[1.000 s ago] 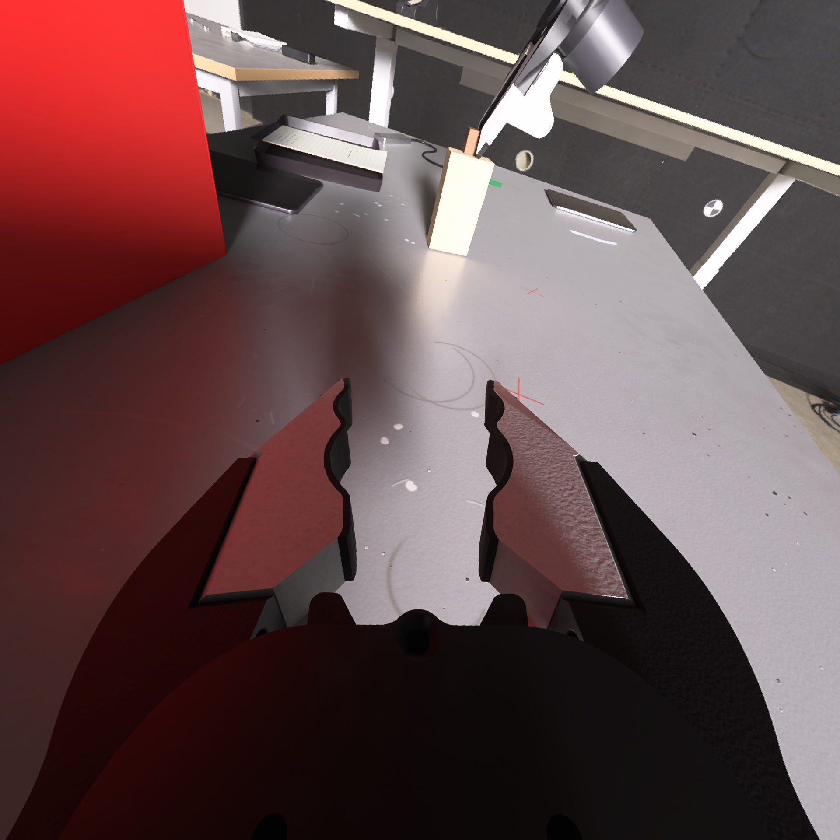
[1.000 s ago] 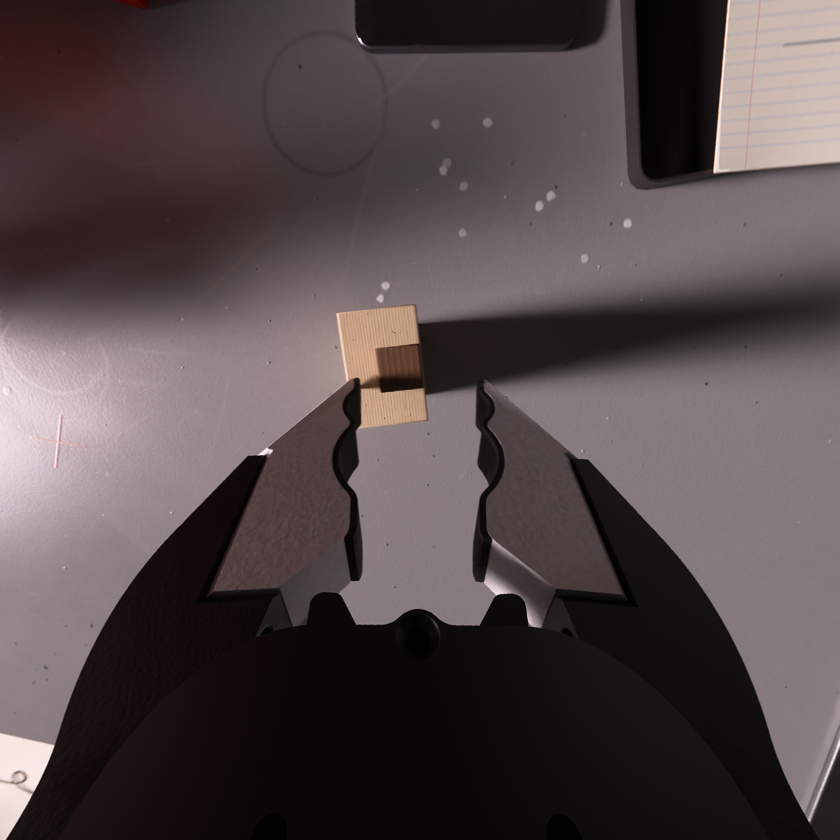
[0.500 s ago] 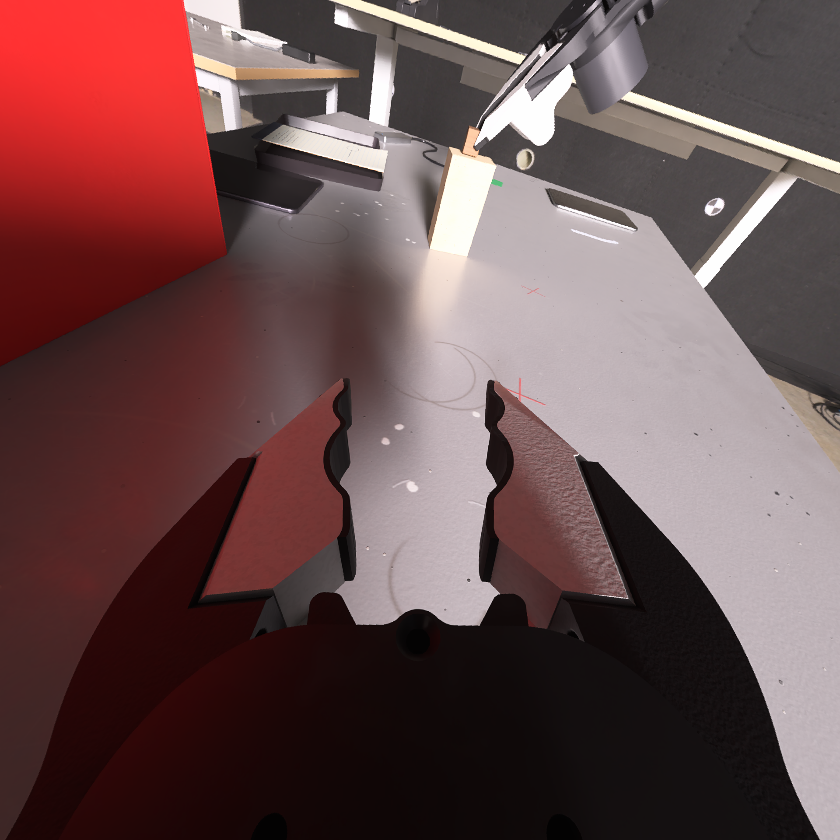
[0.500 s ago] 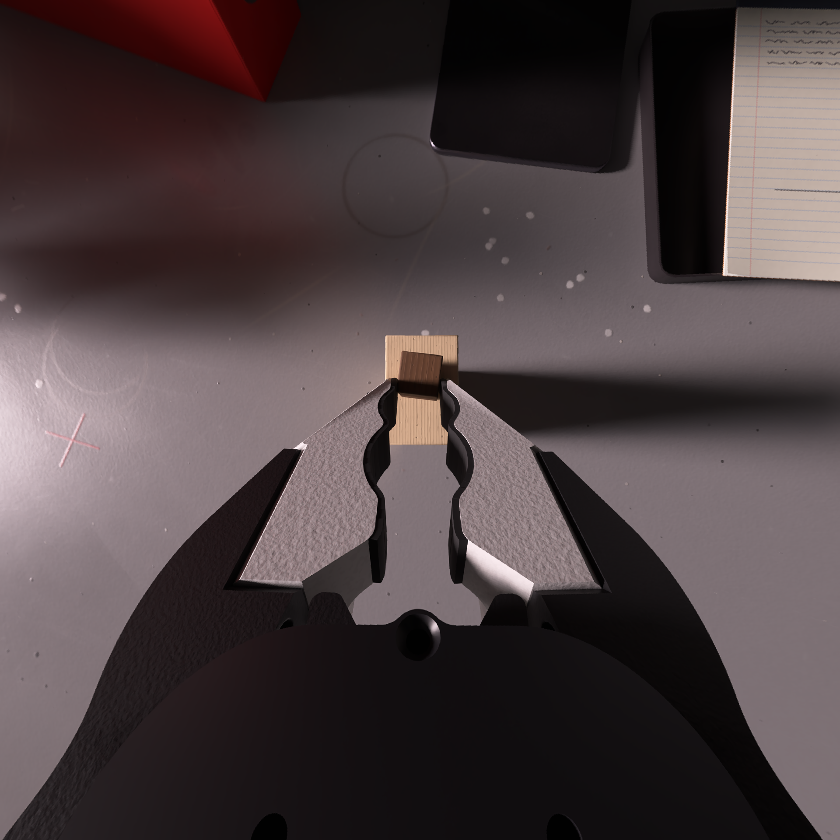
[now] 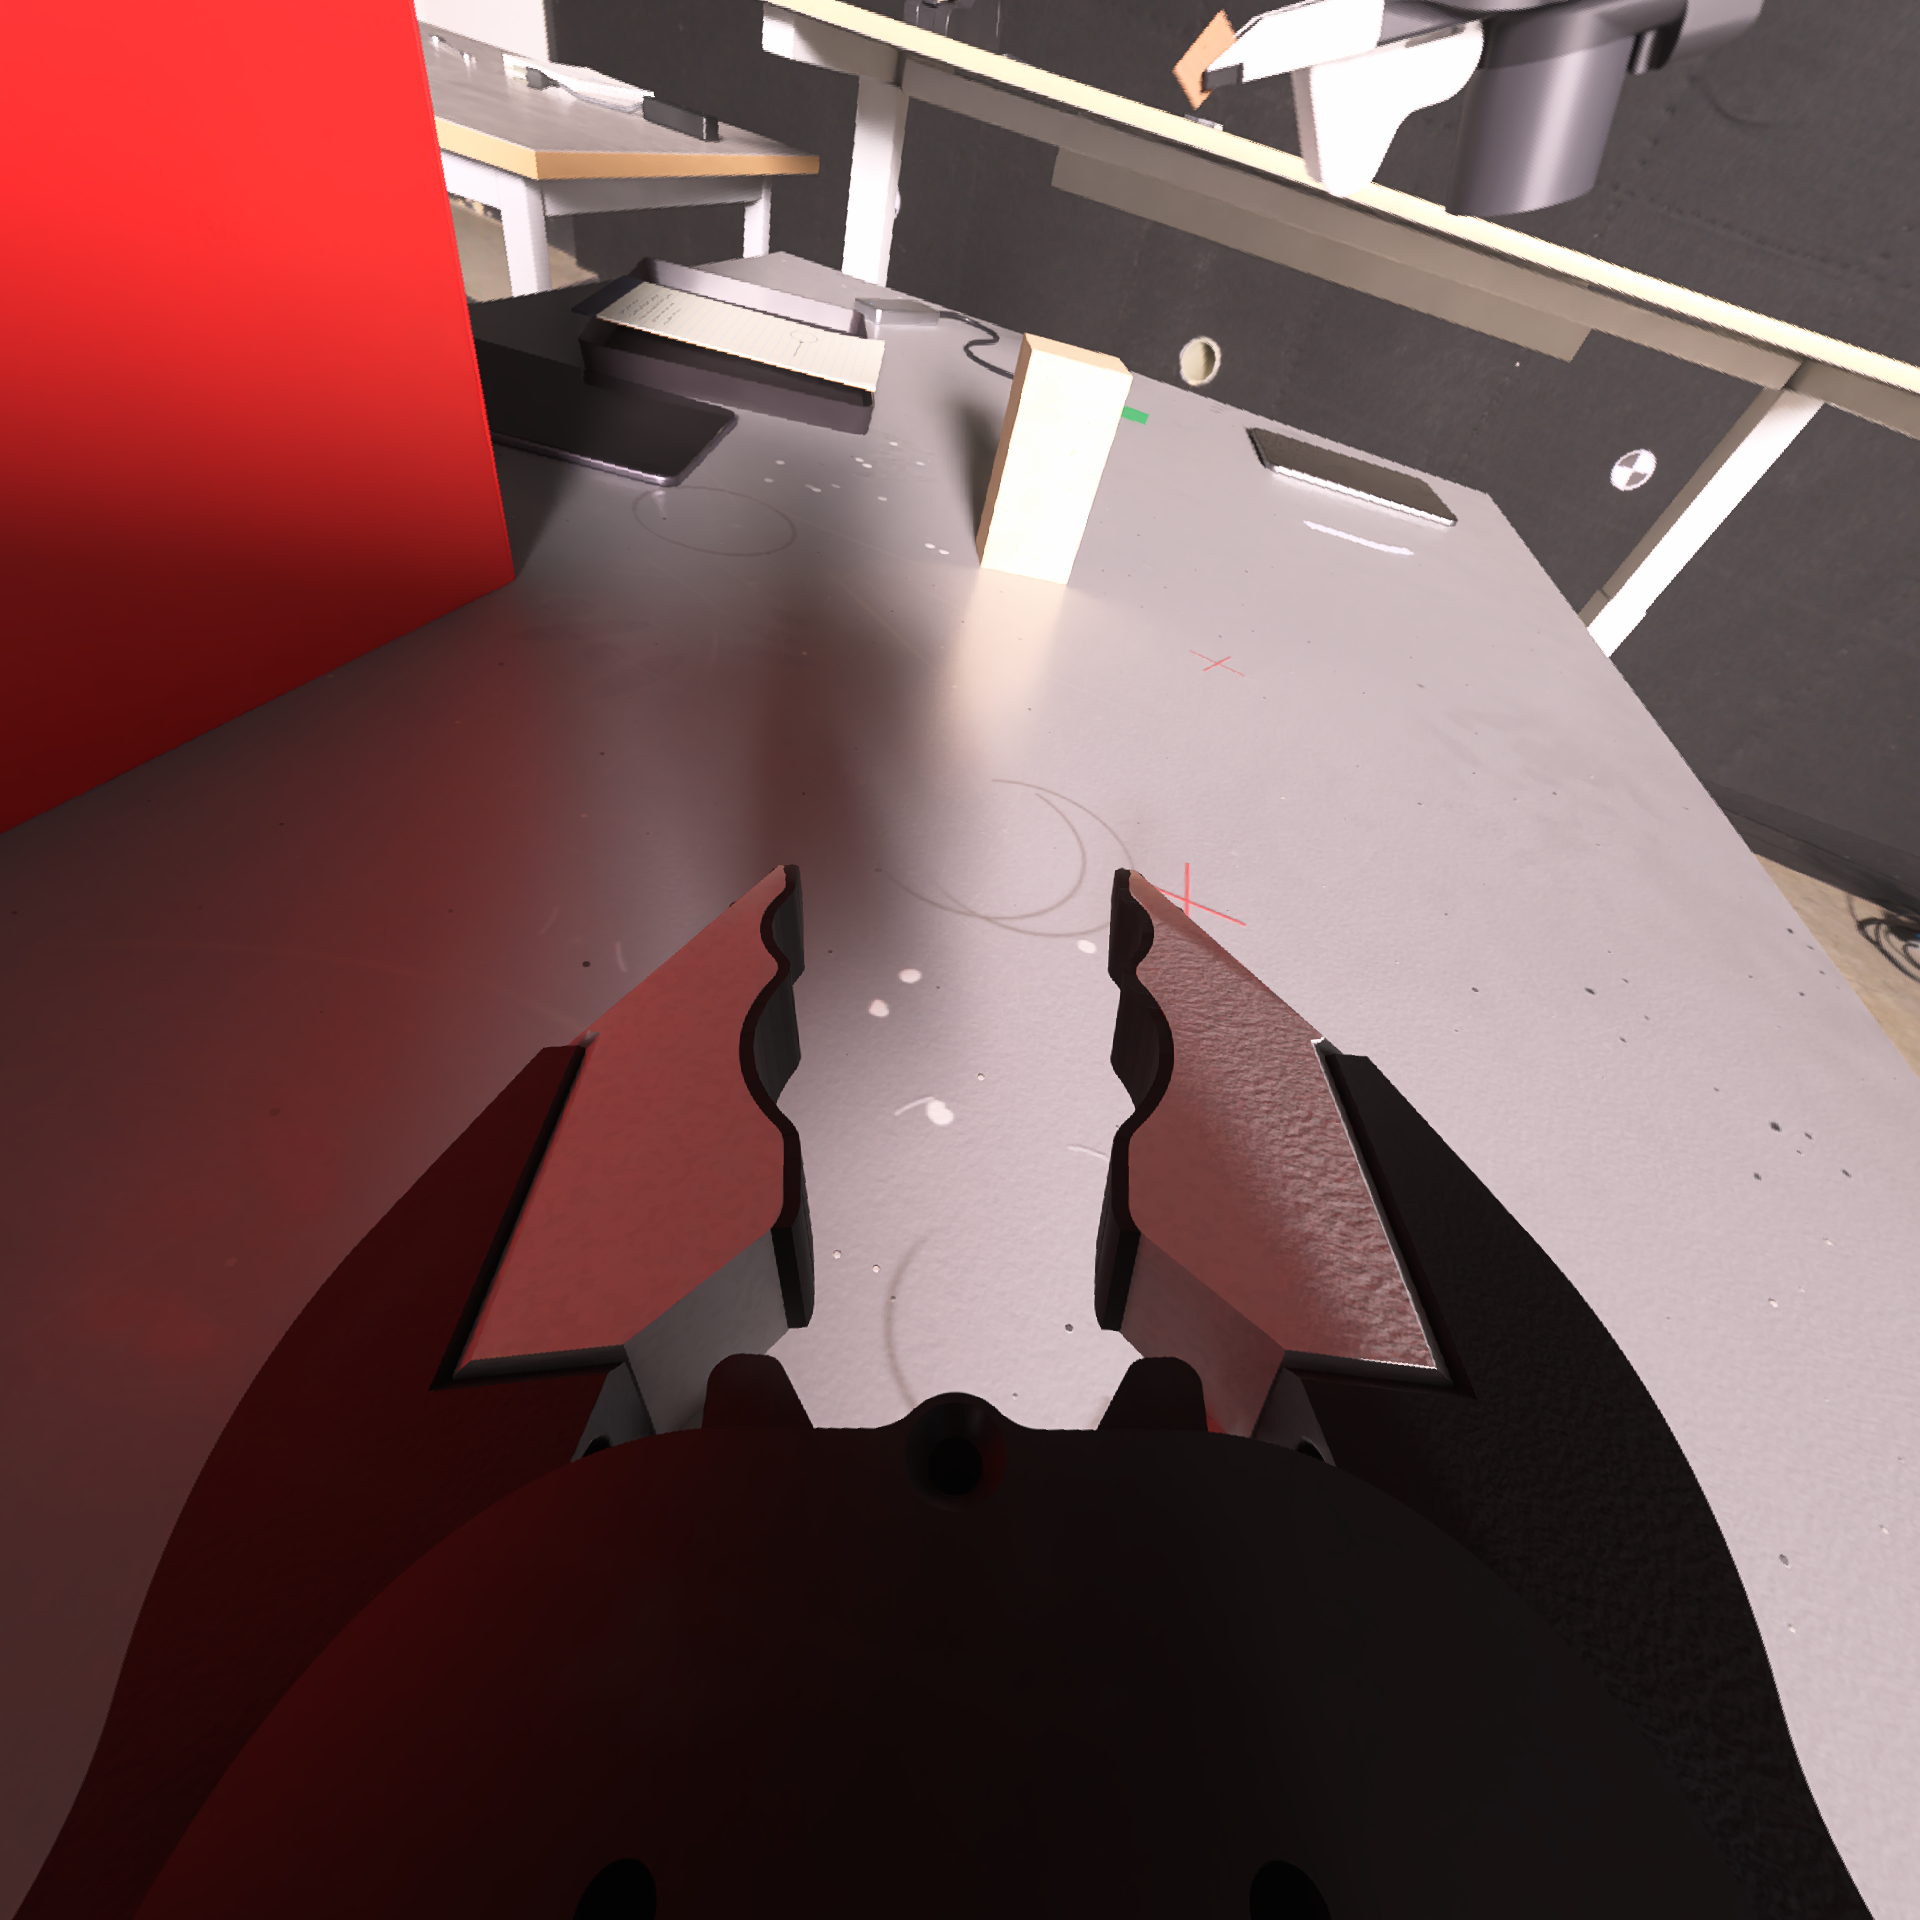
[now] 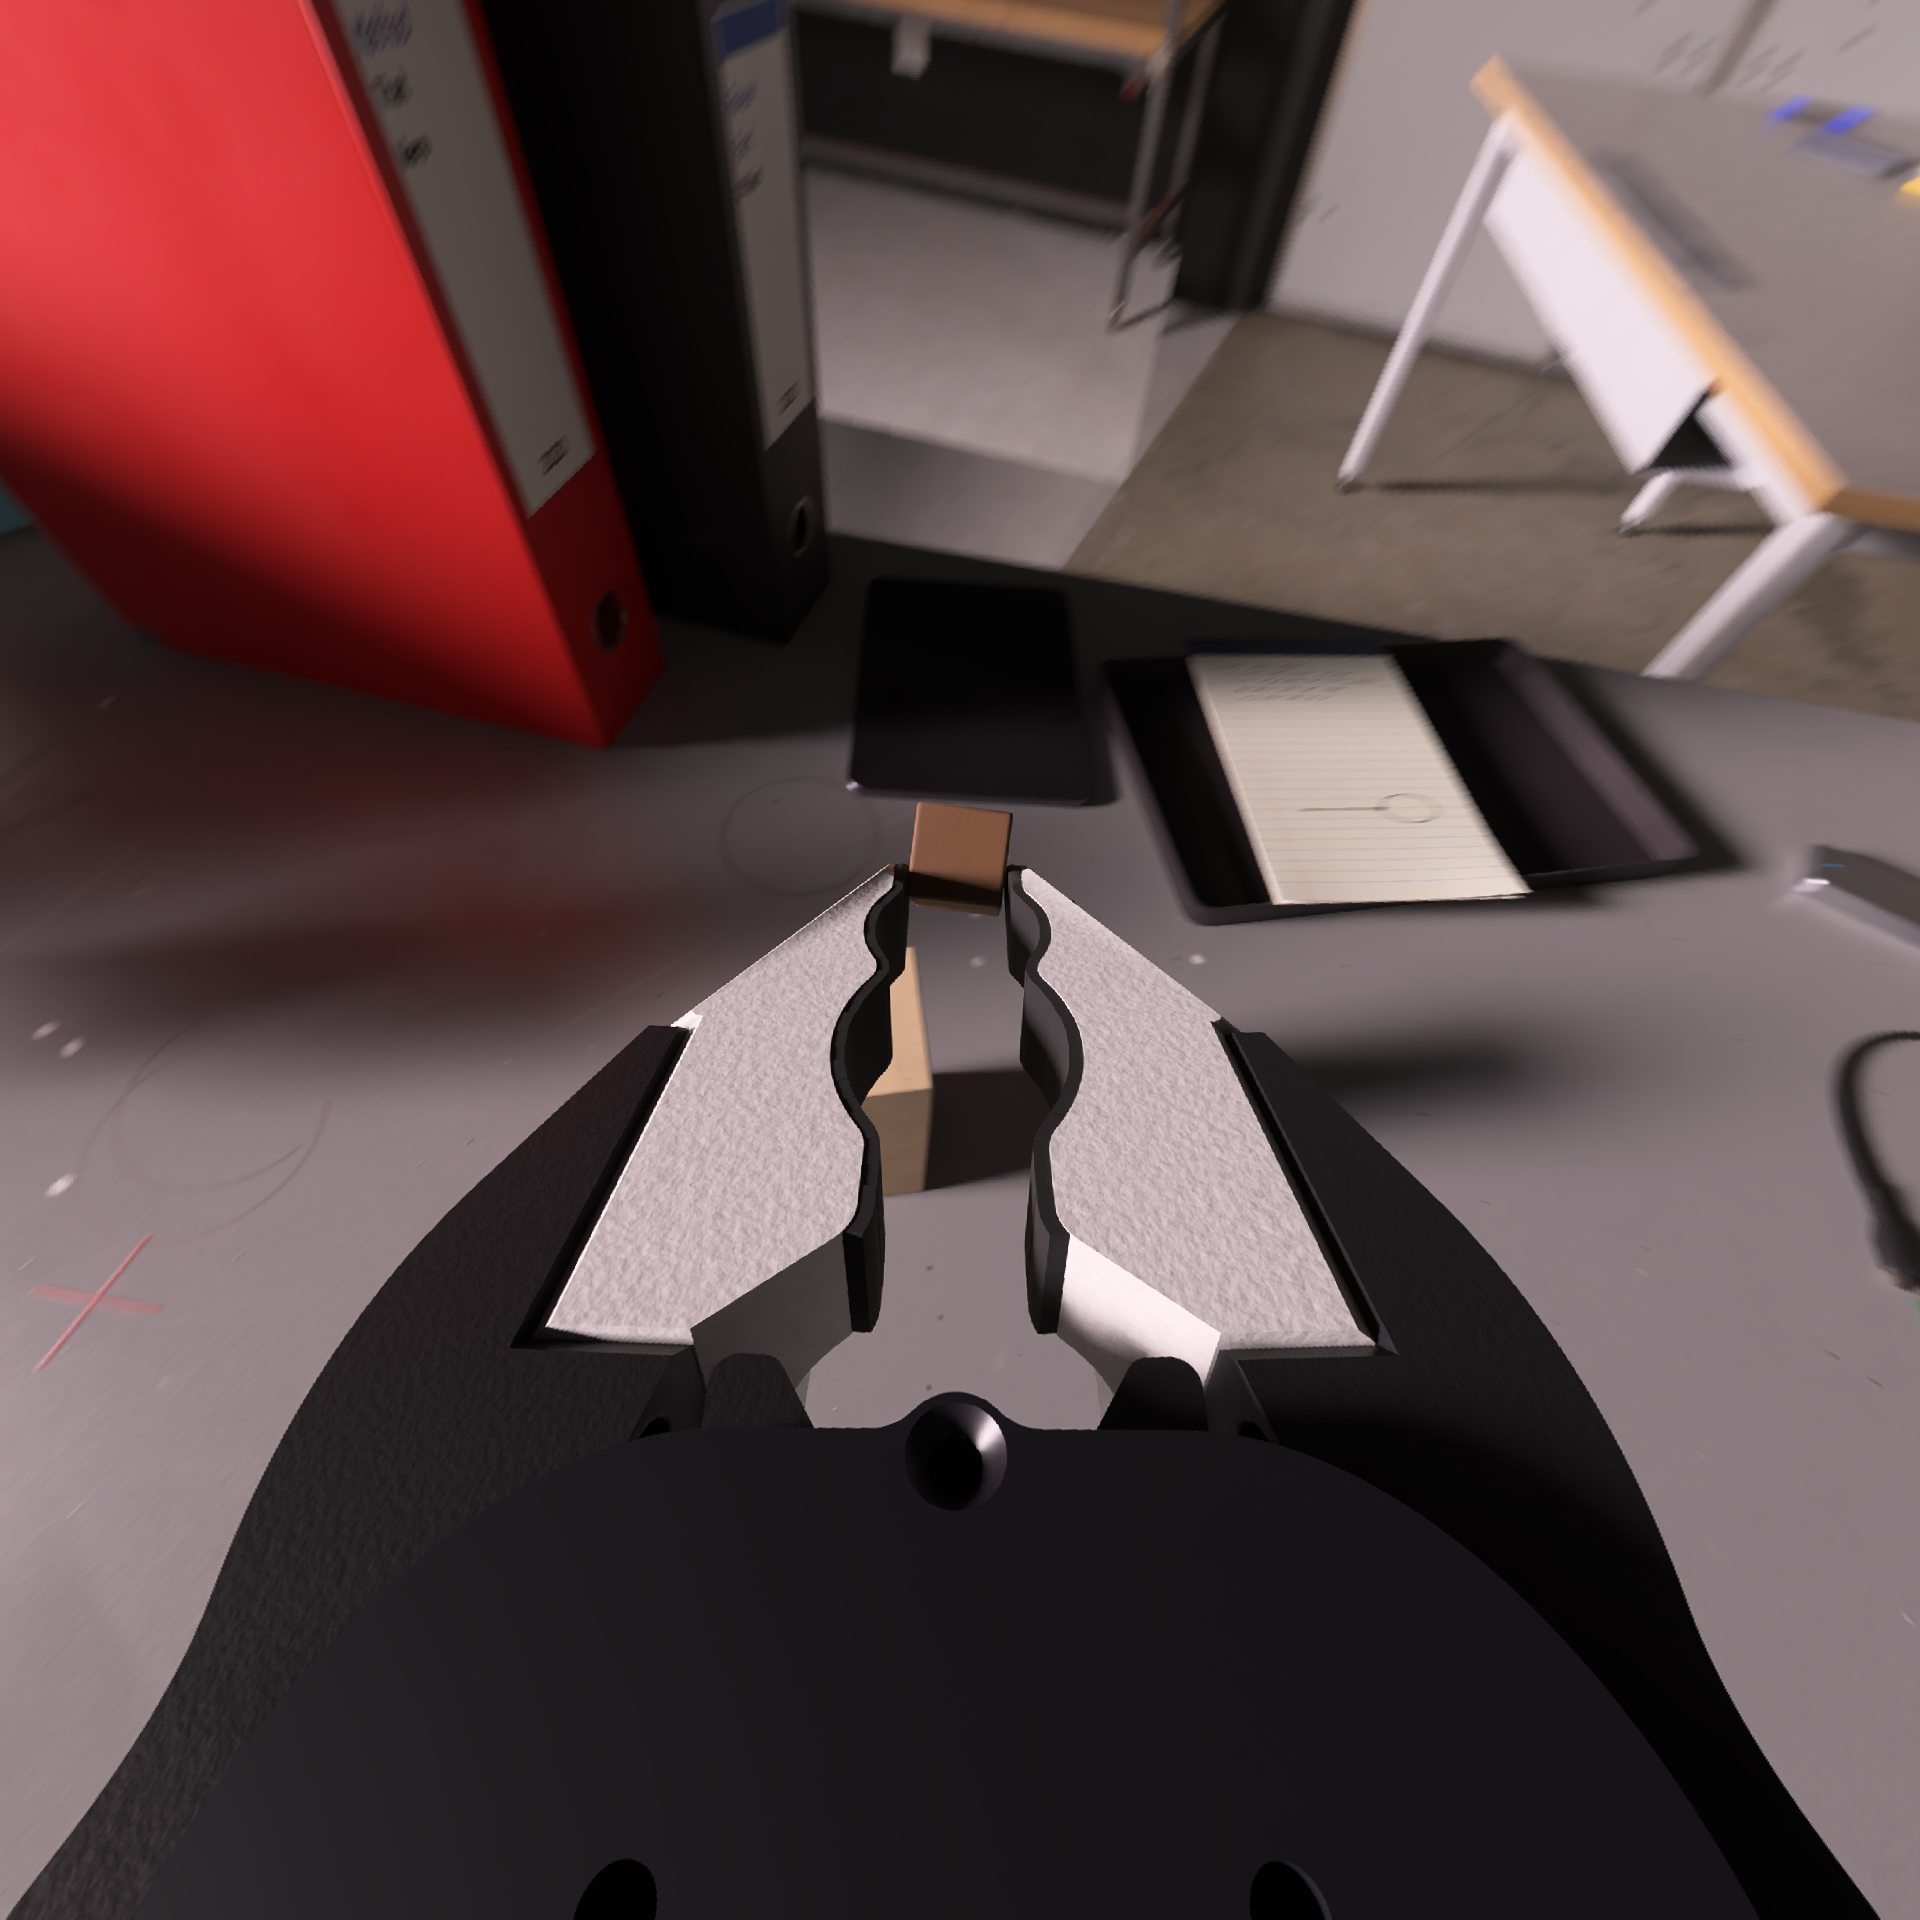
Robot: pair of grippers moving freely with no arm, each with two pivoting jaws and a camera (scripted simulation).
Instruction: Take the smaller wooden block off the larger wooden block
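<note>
The larger pale wooden block [image 5: 1055, 457] stands upright on the grey table, its top bare; in the right wrist view it [image 6: 904, 1081] shows below, between my fingers. My right gripper [image 6: 954, 883] is shut on the smaller brown wooden block [image 6: 958, 857] at its fingertips and holds it in the air, well above the larger block. In the left wrist view that gripper [image 5: 1221, 73] hangs at the top right with the small block [image 5: 1200, 64] in it. My left gripper [image 5: 956, 883] is open and empty, low over the table, well short of the larger block.
A red binder [image 5: 208, 364] stands at the left, a black binder [image 6: 707, 312] beside it. A dark tablet [image 6: 977, 691], a black tray with a lined notepad [image 6: 1351, 774] and a cable [image 6: 1881, 1153] lie on the table. The table's right edge [image 5: 1704, 790] drops to the floor.
My right gripper, shut on the small block, has lifted it off the larger block, risen and tilted toward the binders. The left gripper has not moved.
</note>
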